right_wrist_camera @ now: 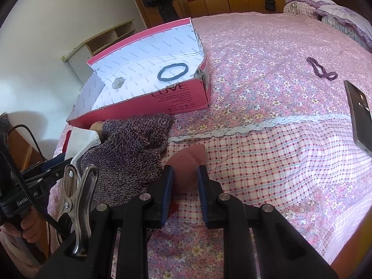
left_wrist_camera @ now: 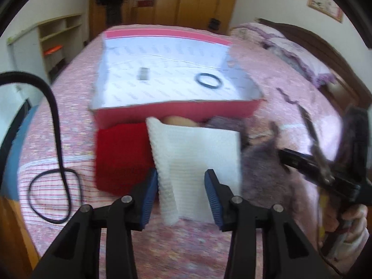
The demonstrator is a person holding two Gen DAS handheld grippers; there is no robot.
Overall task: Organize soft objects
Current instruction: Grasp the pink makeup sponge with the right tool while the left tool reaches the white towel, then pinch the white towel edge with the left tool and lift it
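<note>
The left tongs [left_wrist_camera: 181, 194] stand open around a white cloth [left_wrist_camera: 197, 162] on the bed [left_wrist_camera: 69, 121]. Beside it lie a red knit [left_wrist_camera: 121, 153] and a purple knit [left_wrist_camera: 262, 169], before a pink box [left_wrist_camera: 176, 114] holding a black ring [left_wrist_camera: 208, 80].

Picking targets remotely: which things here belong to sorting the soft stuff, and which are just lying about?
Job: white cloth, red knit, purple knit, pink piece, purple hair tie, pink box.

Lying about: phone, black cable, metal clip.
</note>
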